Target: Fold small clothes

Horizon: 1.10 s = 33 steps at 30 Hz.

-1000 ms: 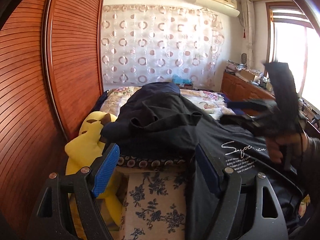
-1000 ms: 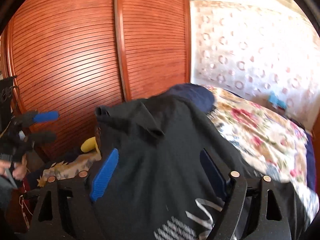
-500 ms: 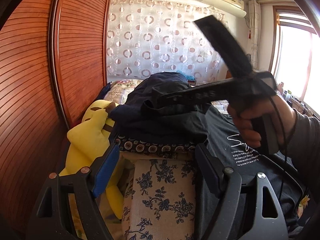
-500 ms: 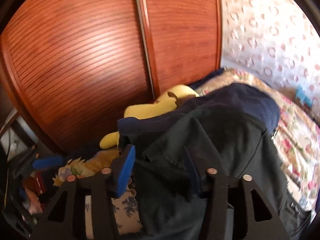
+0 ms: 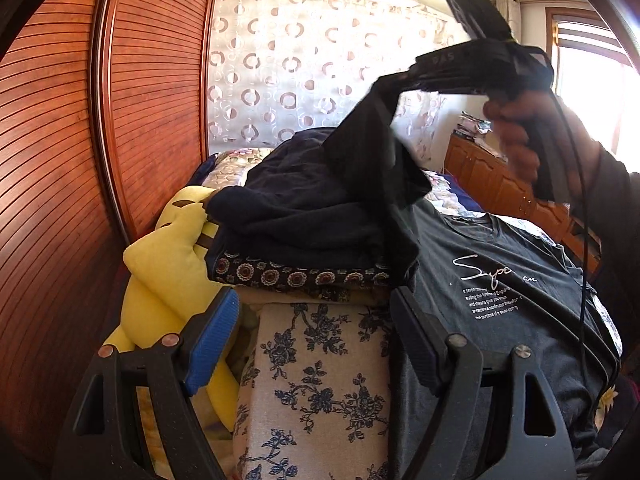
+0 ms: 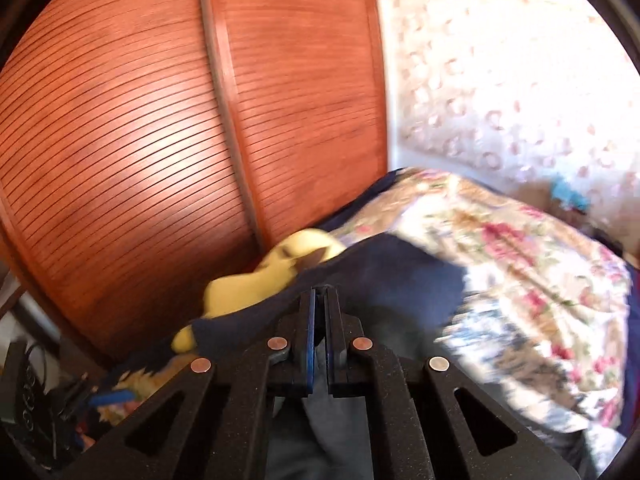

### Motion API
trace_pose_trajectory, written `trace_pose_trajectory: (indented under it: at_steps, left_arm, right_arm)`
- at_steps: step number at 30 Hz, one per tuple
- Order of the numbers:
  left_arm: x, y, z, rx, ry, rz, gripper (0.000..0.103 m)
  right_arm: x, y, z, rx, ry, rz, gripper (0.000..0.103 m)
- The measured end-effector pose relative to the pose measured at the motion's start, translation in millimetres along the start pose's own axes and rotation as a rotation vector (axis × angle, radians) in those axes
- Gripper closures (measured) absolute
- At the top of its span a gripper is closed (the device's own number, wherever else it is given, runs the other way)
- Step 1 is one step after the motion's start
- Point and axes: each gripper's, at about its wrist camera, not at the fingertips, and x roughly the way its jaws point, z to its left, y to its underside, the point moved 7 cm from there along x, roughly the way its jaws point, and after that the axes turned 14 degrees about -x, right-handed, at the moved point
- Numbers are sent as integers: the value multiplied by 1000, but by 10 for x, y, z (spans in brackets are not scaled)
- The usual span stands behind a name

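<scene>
A dark grey t-shirt (image 5: 500, 280) with white lettering lies spread on the bed at the right. My right gripper (image 5: 390, 84) is shut on the shirt's sleeve (image 5: 372, 148) and holds it lifted above the bed. In the right wrist view the right gripper (image 6: 320, 296) has its pads pressed together on grey cloth (image 6: 320, 420). My left gripper (image 5: 316, 332) is open and empty, low over a floral cushion (image 5: 316, 380), left of the shirt.
A pile of folded dark navy clothes (image 5: 304, 208) rests on the cushion stack. A yellow plush toy (image 5: 168, 260) lies at the left by the red-brown slatted wardrobe doors (image 5: 100, 140). A floral bedspread (image 6: 520, 260) covers the bed; wooden cabinets (image 5: 500, 184) stand at the right.
My right gripper has closed on the t-shirt's sleeve and raised it up and to the right. My left gripper has stayed open and has come a little closer to the cushion.
</scene>
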Motion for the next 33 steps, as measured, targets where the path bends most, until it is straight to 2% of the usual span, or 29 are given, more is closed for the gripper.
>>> trace_pose_trajectory:
  at_steps: [3,5,6,7,8,9,10,16,20,21,25,28,33]
  left_arm:
    - [18,8,-51,6,8,4,24]
    - [38,17,-77,12,8,9,24]
    - [43,21,-86,14,9,13,24]
    - [47,28,-100,17,11,15,24]
    - [53,31,-110,19,12,16,24]
    - [64,32,-120,22,12,18,24]
    - [70,35,-130,23,12,20,24]
    - [130,50,-270,39,20,31,24]
    - [161,82,-415,66,35,34,24]
    - [173,89,-450,70,38,35,24]
    - [263,126,-533,71,42,52,24]
    - [350,181,-555,81,33,72,24]
    - [568,331,-486,104,-24,150,24]
  right_arm:
    - [25,74,-296,19,108,38,99]
    - [111,193,-384,28,133,79,99]
    - [213,226,-360,29,132,108,92]
    - [277,303,-385,32,153,141,78]
    - [300,358,-413,39,164,153,69]
    - [317,422,-422,50,160,155,51]
    - [369,414,-400,53,156,150,48]
    - [216,594,-465,14,138,147,48]
    - [-19,929,-389,-6,78,163,48]
    - [-189,1034,-288,-9,65,167,48]
    - [-27,1390,-245,-5,-14,205,59]
    - [138,1577,-179,-13,-72,220,59]
    - [521,1681,-45,-88,-88,267,59]
